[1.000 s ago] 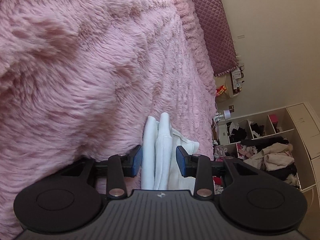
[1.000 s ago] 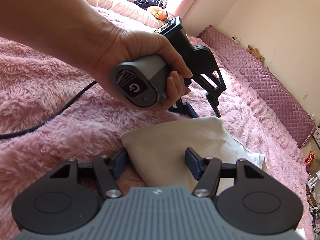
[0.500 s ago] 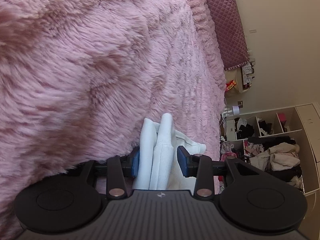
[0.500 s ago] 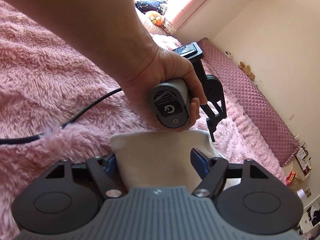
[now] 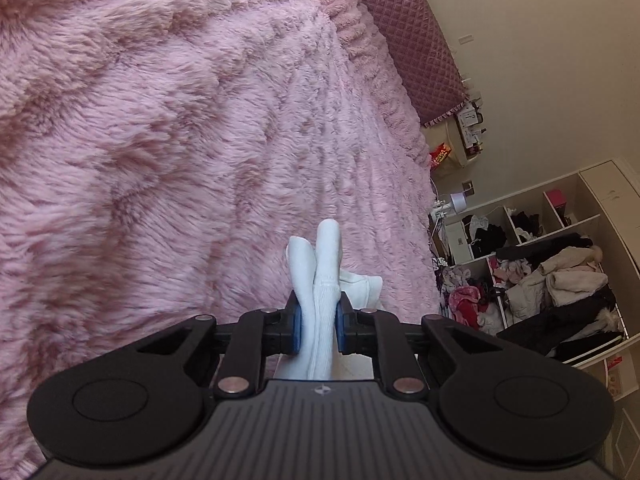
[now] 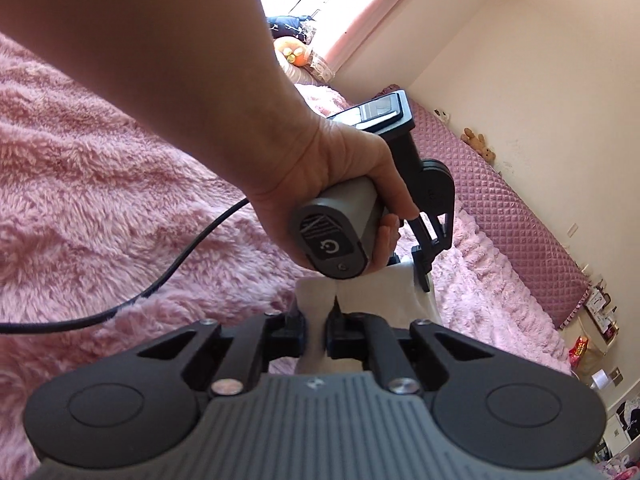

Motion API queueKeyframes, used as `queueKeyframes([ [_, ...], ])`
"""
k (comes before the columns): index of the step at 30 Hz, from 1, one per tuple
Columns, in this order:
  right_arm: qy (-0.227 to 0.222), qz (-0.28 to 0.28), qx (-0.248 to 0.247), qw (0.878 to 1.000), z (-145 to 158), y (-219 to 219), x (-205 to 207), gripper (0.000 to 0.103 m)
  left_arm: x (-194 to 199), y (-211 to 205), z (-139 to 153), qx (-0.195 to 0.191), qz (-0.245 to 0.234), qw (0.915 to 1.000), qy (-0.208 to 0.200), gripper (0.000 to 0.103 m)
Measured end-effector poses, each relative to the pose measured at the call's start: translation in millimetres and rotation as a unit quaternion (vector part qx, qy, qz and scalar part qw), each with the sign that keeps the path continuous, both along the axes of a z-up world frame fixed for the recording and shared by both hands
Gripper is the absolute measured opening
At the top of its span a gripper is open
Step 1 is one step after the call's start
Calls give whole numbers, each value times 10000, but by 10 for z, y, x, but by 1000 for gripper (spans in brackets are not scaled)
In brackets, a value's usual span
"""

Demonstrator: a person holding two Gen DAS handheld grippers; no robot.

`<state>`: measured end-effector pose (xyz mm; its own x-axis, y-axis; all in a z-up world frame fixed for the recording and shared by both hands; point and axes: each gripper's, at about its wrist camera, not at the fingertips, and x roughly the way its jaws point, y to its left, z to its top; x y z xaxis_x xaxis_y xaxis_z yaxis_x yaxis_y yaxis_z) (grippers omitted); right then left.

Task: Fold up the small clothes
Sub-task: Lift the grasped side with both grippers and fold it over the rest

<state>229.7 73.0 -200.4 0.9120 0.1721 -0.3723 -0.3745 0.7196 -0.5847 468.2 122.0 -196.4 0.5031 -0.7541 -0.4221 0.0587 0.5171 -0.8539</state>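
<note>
A small white garment lies bunched over the pink fluffy bedspread. My left gripper is shut on a folded edge of it, with the cloth sticking up between the blue pads. In the right wrist view the same white garment stretches from my right gripper, which is shut on its near edge, to the left gripper held by a hand just beyond. The cloth is lifted off the bed between the two.
A black cable trails over the bedspread at left. A quilted purple headboard cushion runs along the wall. Open shelves stuffed with clothes stand past the bed's edge. Pillows and a toy lie by the window.
Both grippers have closed on the white garment; a second ago both were open around it. The garment has been raised off the bed and drawn taut between them.
</note>
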Motion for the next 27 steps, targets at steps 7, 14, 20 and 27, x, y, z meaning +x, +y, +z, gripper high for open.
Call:
queueKeyframes([
  [7,-390,-499,773,9950,420,-304,-86,1,-14,-352,481,66,-169,9995,-246,16],
  [14,-811,-1098,1334,9816,718,-815,-286,0,-57,-948,844,291,-421,9974,-504,16],
  [20,-1022,-1594,1618,9685,885,-1345,-443,0,-110,-1551,1004,428,-704,9948,-606,16],
  [27,-1076,-2215,2009,9482,907,-1994,-669,0,-224,-2262,985,637,-1035,9906,-624,16],
])
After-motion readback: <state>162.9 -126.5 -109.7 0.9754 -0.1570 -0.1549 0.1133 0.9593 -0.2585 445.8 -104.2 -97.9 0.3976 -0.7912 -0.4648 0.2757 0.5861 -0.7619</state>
